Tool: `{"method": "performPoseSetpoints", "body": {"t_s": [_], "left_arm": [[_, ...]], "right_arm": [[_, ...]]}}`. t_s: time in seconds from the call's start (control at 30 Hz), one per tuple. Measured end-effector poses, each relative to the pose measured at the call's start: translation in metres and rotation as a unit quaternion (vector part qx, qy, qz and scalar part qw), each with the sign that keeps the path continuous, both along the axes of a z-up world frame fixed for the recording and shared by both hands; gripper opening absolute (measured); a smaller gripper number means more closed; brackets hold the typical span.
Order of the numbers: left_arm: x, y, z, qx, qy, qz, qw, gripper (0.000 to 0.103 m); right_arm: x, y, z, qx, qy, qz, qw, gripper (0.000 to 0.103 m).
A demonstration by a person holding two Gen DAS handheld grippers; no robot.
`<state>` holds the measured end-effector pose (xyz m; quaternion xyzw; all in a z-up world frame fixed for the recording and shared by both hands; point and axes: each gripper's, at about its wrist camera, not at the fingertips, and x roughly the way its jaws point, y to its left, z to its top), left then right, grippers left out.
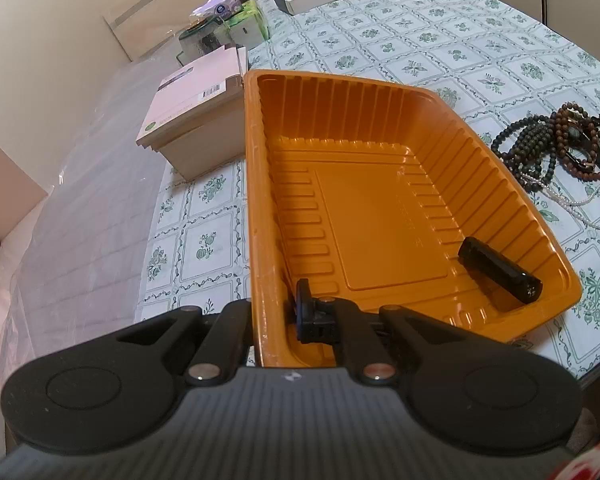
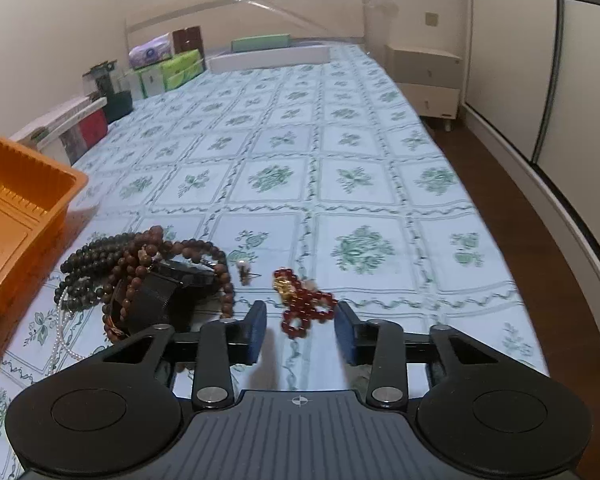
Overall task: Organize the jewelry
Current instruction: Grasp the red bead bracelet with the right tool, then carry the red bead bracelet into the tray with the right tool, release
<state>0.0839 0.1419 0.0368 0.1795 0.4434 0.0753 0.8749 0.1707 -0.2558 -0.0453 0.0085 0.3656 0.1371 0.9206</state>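
In the left wrist view my left gripper [image 1: 272, 312] is shut on the near left wall of an orange ribbed plastic tray [image 1: 340, 78], one finger outside and one inside. A black cylindrical piece [image 1: 500, 270] lies in the tray's near right corner. A tangle of dark and brown bead strings [image 1: 548, 144] with a pearl strand [image 1: 580, 204] lies right of the tray. In the right wrist view my right gripper [image 2: 301, 330] stands open low over the cloth. A red bead bracelet [image 2: 306, 306] with a gold charm lies between and just ahead of its fingertips, untouched. The bead pile [image 2: 140, 264] and a black watch band [image 2: 168, 292] lie to its left.
A small earring [image 2: 244, 270] lies between the pile and the red bracelet. The tray's corner [image 2: 40, 168] shows at the left. Boxes [image 1: 196, 116] and tissue packs [image 2: 172, 68] line the far left of the green-patterned tablecloth [image 2: 340, 140]. The table edge and wooden floor [image 2: 500, 220] run along the right.
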Motion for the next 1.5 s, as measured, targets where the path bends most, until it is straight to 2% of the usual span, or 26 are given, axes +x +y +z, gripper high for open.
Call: {"method": "performPoseSetpoints", "body": {"t_s": [0.17, 0.2, 0.23, 0.3, 0.53, 0.83, 1.0, 1.17, 1.3, 1.5], "left_arm": [[0.0, 0.0, 0.0, -0.001, 0.0, 0.001, 1.0, 0.004], [0.0, 0.0, 0.0, 0.0, 0.0, 0.0, 1.0, 0.004], [0.0, 0.0, 0.0, 0.0, 0.0, 0.0, 1.0, 0.004], [0.0, 0.0, 0.0, -0.001, 0.0, 0.0, 1.0, 0.004], [-0.001, 0.002, -0.001, -0.004, -0.002, 0.002, 1.0, 0.004], [-0.001, 0.0, -0.001, 0.0, -0.004, -0.002, 1.0, 0.004], [-0.001, 0.0, -0.001, 0.001, -0.003, -0.003, 1.0, 0.004], [-0.001, 0.0, -0.001, 0.002, -0.004, -0.005, 1.0, 0.004], [-0.001, 0.001, -0.001, 0.002, -0.003, -0.006, 1.0, 0.004], [0.0, 0.001, -0.001, 0.002, -0.003, -0.009, 1.0, 0.004]], "right_arm": [[0.008, 0.014, -0.008, -0.03, -0.004, 0.003, 1.0, 0.033], [0.008, 0.016, -0.008, -0.04, -0.006, 0.004, 0.999, 0.027], [0.008, 0.017, -0.008, -0.047, -0.007, 0.005, 0.999, 0.014], [0.005, 0.018, -0.007, -0.055, -0.006, 0.006, 0.998, 0.005], [-0.016, 0.008, 0.012, -0.052, -0.033, -0.011, 0.998, 0.005], [-0.034, 0.013, 0.074, -0.024, -0.094, 0.008, 0.995, 0.005], [-0.042, 0.038, 0.11, 0.004, -0.123, 0.057, 0.991, 0.005], [-0.044, 0.078, 0.129, 0.056, -0.11, 0.131, 0.984, 0.005], [-0.044, 0.119, 0.128, 0.096, -0.085, 0.193, 0.973, 0.005], [-0.043, 0.176, 0.115, 0.107, -0.059, 0.26, 0.958, 0.005]]}}
